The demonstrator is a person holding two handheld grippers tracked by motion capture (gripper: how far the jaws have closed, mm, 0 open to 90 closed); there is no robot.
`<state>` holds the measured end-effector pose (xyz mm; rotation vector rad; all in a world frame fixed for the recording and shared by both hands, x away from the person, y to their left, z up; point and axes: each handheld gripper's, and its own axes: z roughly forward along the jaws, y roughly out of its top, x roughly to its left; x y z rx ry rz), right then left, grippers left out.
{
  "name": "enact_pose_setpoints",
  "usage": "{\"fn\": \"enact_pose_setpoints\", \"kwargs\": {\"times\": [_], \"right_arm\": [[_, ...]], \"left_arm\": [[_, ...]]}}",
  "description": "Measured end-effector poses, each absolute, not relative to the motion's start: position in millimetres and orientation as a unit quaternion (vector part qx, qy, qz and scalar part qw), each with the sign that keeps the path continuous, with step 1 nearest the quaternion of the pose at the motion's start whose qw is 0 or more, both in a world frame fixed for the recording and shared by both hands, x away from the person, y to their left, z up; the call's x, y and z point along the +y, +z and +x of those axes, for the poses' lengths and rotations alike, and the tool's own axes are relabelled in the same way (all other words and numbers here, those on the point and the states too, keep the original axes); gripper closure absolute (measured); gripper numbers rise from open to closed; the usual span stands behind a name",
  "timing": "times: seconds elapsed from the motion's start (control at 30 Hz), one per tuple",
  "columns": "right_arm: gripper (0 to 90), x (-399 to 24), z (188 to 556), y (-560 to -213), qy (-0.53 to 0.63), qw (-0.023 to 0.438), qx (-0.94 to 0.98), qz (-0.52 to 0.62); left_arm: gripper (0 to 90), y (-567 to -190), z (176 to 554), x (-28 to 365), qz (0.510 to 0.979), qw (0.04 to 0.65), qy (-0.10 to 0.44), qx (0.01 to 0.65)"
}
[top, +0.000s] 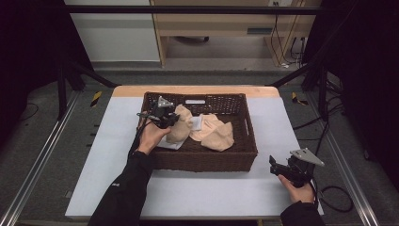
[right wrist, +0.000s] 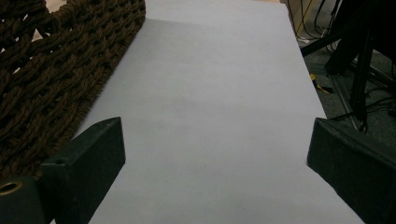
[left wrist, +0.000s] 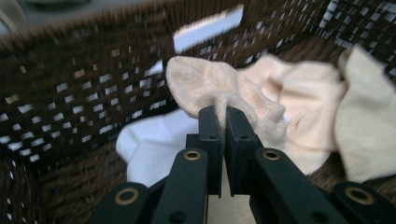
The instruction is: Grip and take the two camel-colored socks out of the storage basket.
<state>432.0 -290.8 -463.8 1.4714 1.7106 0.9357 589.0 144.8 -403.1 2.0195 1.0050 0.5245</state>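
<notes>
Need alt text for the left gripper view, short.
The left gripper, jaws shut, pinches a fold of a beige sock inside a dark wicker basket. A white sock lies beneath it, and more beige socks are heaped to the right.

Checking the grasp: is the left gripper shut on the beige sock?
Shut: the left gripper jaws meet, pinching the beige sock.

Both forearms wear black sleeves, the left one with a small pale marking. Each hand carries black tongs: the left tongs (top: 165, 114) and right tongs (top: 274, 163) bear a grey three-cornered plate, brass-coloured rivets at the jaw links, and a trailing black cable.
</notes>
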Motion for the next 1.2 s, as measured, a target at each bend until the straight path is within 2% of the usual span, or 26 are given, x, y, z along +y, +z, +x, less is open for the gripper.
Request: {"fn": "enact_pose_setpoints", "kwargs": {"times": [0.2, 0.4, 1.2], "right_arm": [[4.7, -291.2, 431.5, -463.2, 0.361, 0.342, 0.656, 0.568], [4.7, -291.4, 430.8, -462.8, 0.361, 0.344, 0.654, 0.569], [4.7, -293.9, 426.6, -461.0, 0.364, 0.345, 0.65, 0.571]], "left_arm": [[85.7, -381.8, 577.3, 150.5, 0.764, 0.463, 0.229, 0.385], [85.7, -361.6, 560.6, 159.9, 0.744, 0.49, 0.253, 0.376], [85.5, -308.7, 469.0, 170.8, 0.706, 0.589, 0.24, 0.311]]}}
